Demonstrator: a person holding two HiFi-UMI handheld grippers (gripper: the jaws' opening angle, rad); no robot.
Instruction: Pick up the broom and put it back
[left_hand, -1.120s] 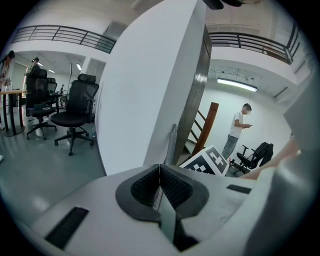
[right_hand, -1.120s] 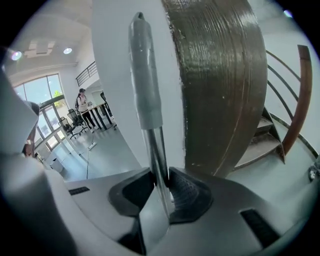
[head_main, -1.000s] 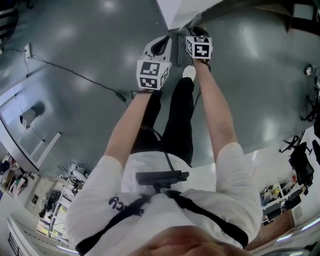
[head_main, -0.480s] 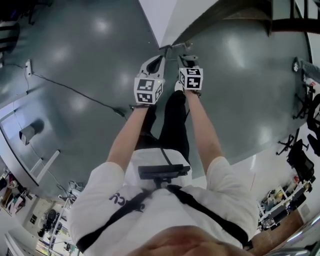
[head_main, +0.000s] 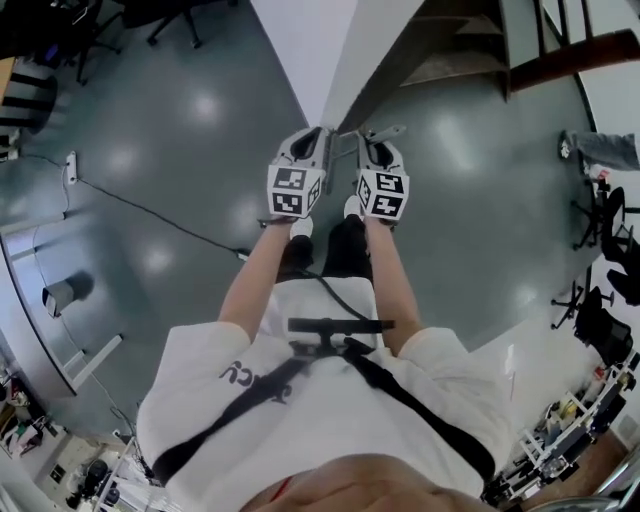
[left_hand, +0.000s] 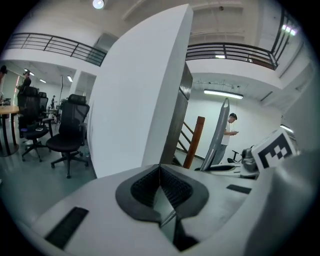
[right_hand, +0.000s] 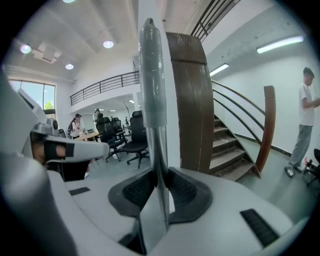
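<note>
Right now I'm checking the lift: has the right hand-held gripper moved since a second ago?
Yes. The right hand-held gripper, shut on the broom, has moved down the head view, away from the wall's foot.

The floor (head_main: 150, 130) is seen as a smooth grey sheet, glossy enough that ceiling lights are mirrored in it as pale spots. A thin black cable (head_main: 150, 212) is laid across it, run from a small white box (head_main: 71, 166) at the left toward the person's feet. A white shoe (head_main: 301, 228) is planted on it. Black office chairs (left_hand: 67, 131) are stood on their castors at the far left. A white partition wall (head_main: 325, 50) is set upright on the floor. Beside the wall, a staircase (right_hand: 231, 159) with a wooden newel post (right_hand: 267, 127) is carried up from the floor. More dark chairs (head_main: 603, 236) are parked at the right edge.
</note>
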